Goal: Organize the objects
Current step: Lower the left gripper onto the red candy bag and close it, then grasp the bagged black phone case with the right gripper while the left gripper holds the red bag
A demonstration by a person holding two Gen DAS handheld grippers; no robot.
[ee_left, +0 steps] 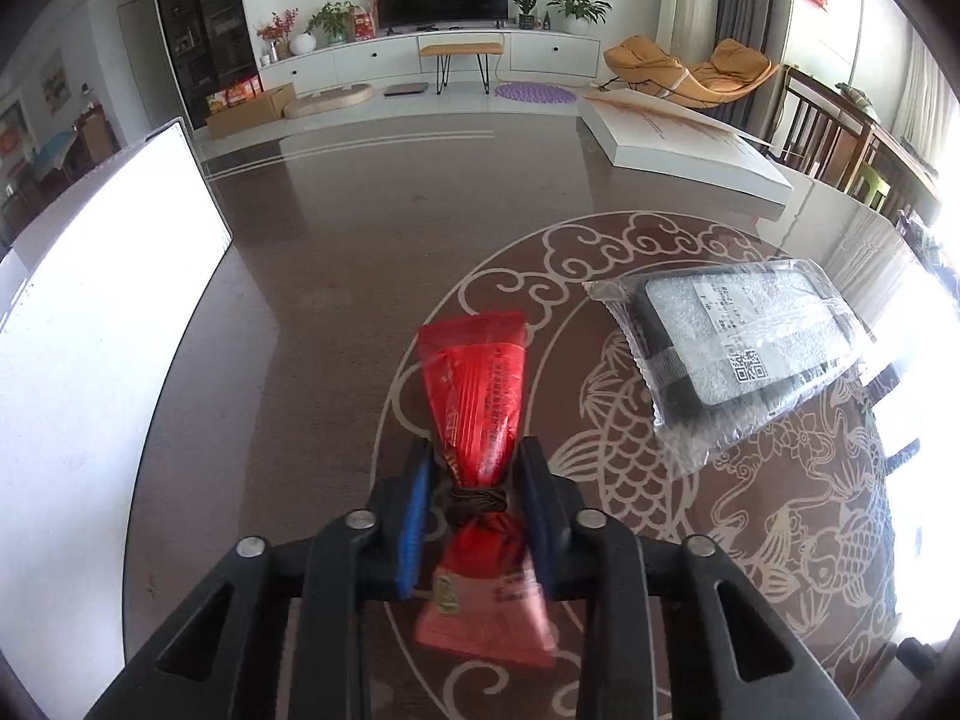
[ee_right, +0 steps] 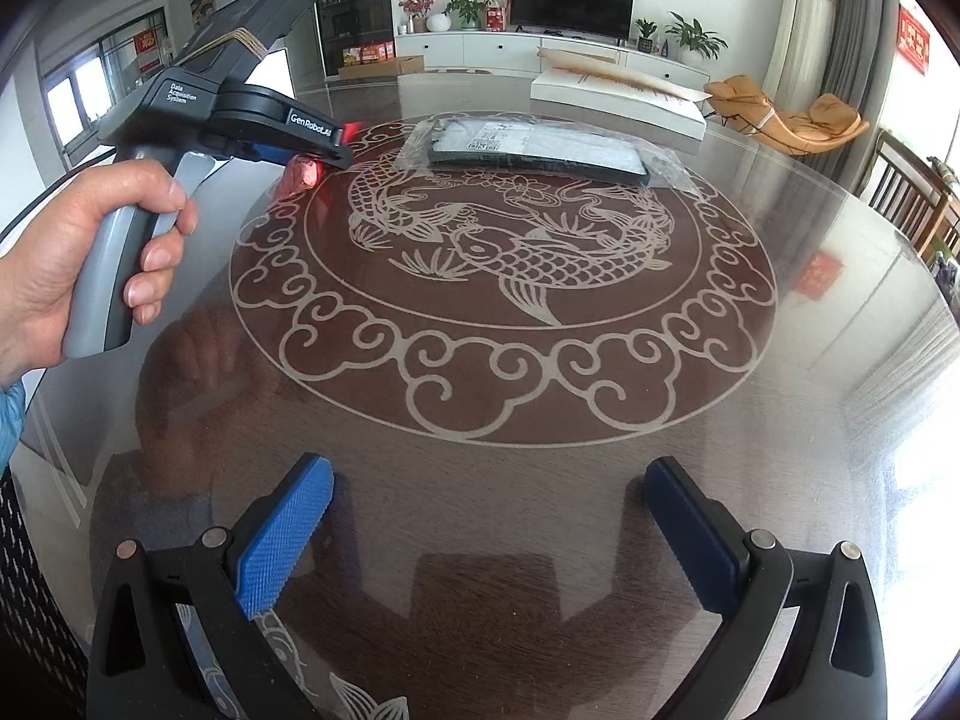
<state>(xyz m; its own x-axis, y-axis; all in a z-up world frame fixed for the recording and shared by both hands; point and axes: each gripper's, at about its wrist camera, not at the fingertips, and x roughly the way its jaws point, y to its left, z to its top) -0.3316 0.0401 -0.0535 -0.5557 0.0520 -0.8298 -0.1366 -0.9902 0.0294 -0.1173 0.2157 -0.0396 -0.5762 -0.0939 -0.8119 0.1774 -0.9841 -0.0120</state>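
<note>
Left wrist: left hand-held gripper [ee_left: 474, 480] clamps red packet [ee_left: 474, 384], long axis pointing away.

"GenRobot.AI" and "Data Acquisition System" on the left claw [ee_right: 324, 162] housing

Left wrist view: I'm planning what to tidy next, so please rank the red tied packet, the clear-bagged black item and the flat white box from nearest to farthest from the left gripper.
1. Red tied packet, gripped between the fingers of the left gripper.
2. Clear-bagged black item, lying ahead to the right.
3. Flat white box, at the table's far right.
</note>
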